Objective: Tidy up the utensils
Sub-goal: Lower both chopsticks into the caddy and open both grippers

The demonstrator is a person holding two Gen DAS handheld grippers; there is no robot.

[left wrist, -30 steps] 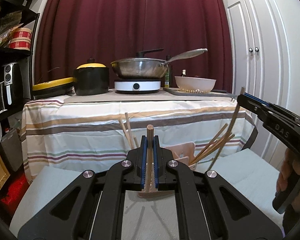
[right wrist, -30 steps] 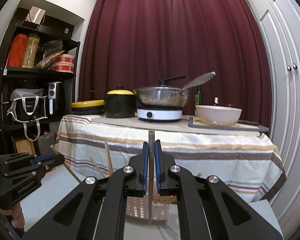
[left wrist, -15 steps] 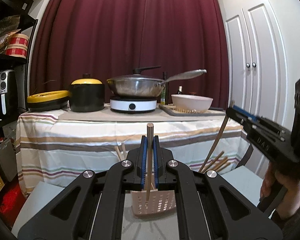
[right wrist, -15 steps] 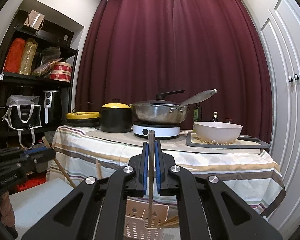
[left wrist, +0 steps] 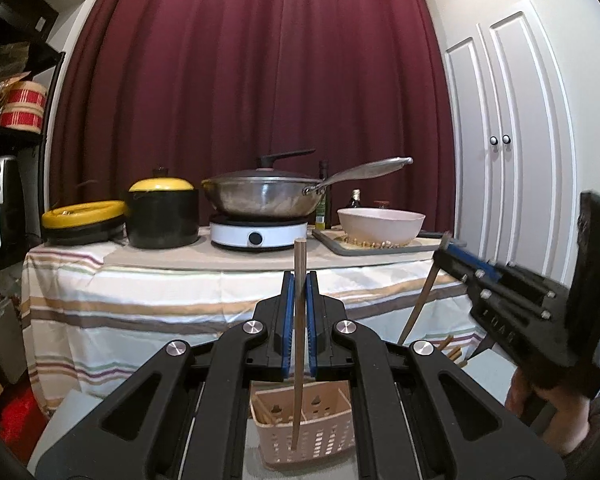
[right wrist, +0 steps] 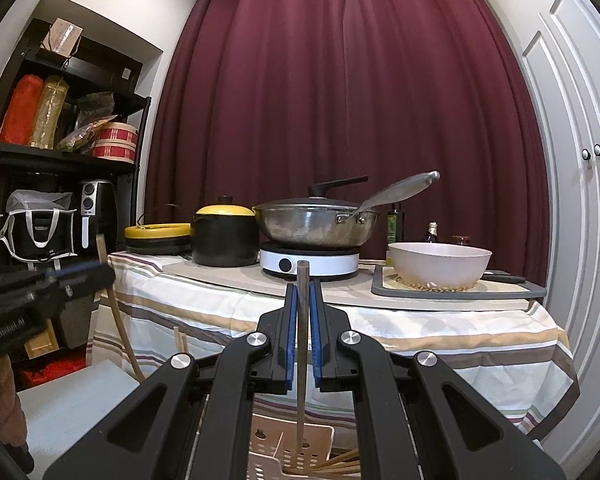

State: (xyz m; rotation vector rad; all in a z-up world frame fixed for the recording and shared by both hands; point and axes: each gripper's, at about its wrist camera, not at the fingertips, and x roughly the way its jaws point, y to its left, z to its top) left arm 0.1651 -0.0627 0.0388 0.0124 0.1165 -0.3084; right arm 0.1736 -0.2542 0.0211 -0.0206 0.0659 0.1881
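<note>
My left gripper [left wrist: 299, 280] is shut on a wooden chopstick [left wrist: 298, 344] held upright, its lower tip over a beige perforated utensil basket [left wrist: 306, 438] below. My right gripper [right wrist: 302, 292] is shut on a second chopstick [right wrist: 301, 360], held upright above the same basket [right wrist: 268, 454]. Several chopsticks [right wrist: 338, 463] lean out of the basket's right side. The right gripper [left wrist: 512, 304] shows at the right of the left wrist view with its chopstick [left wrist: 422, 304] slanting down. The left gripper [right wrist: 32, 300] shows at the left of the right wrist view.
Behind stands a table with a striped cloth [left wrist: 140, 304] carrying a black pot with yellow lid [left wrist: 162, 214], a wok on an induction hob [left wrist: 260, 216], and a white bowl on a grey tray [left wrist: 380, 226]. Black shelves [right wrist: 40, 152] stand left, white cupboard doors [left wrist: 508, 152] right.
Both grippers have risen with their chopsticks, so the basket now sits lower in both views. The right gripper has moved closer to the left one.
</note>
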